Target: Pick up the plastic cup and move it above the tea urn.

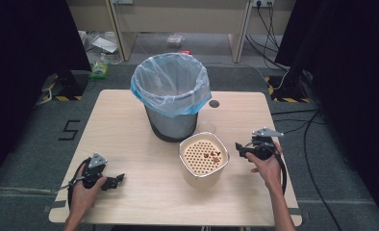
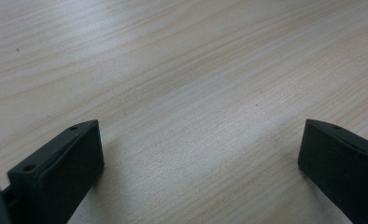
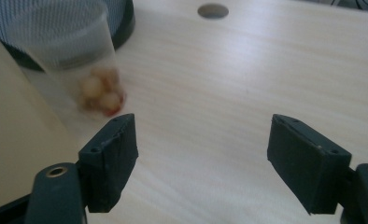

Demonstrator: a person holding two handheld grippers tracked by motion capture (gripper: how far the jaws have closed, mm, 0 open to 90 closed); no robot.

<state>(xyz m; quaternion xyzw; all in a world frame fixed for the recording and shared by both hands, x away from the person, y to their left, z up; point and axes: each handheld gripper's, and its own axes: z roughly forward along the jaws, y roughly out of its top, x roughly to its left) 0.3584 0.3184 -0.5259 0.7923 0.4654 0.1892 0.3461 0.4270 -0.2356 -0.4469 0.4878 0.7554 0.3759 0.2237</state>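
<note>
- High view: my right gripper (image 1: pixel 239 149) sits at the right of the desk (image 1: pixel 130 144), its jaws pointing at the cream strainer tub (image 1: pixel 203 159) just beside them, not touching it. The tub's perforated insert carries a few brown scraps (image 1: pixel 212 155). Behind the tub stands a grey waste bin (image 1: pixel 171 96) lined with a pale blue bag. A clear plastic cup (image 1: pixel 206 128) shows faintly between bin and tub.
- High view: my left gripper (image 1: pixel 116 181) lies low at the desk's near left, held in my left hand (image 1: pixel 84 192), well apart from the tub. A cable hole (image 1: pixel 214 103) sits to the right of the bin.
- Left gripper view: I see my jaws spread wide over bare wood (image 2: pixel 187 93), nothing between them.
- Right gripper view: my jaws stand wide apart with only wood between them. The clear cup (image 3: pixel 74 60) is ahead and to the left, blurred, with pale round bits and something red (image 3: pixel 102 95) at its bottom. The tub's cream wall (image 3: pixel 18 140) runs along the left edge, the bin's dark base (image 3: pixel 121 28) behind the cup.
</note>
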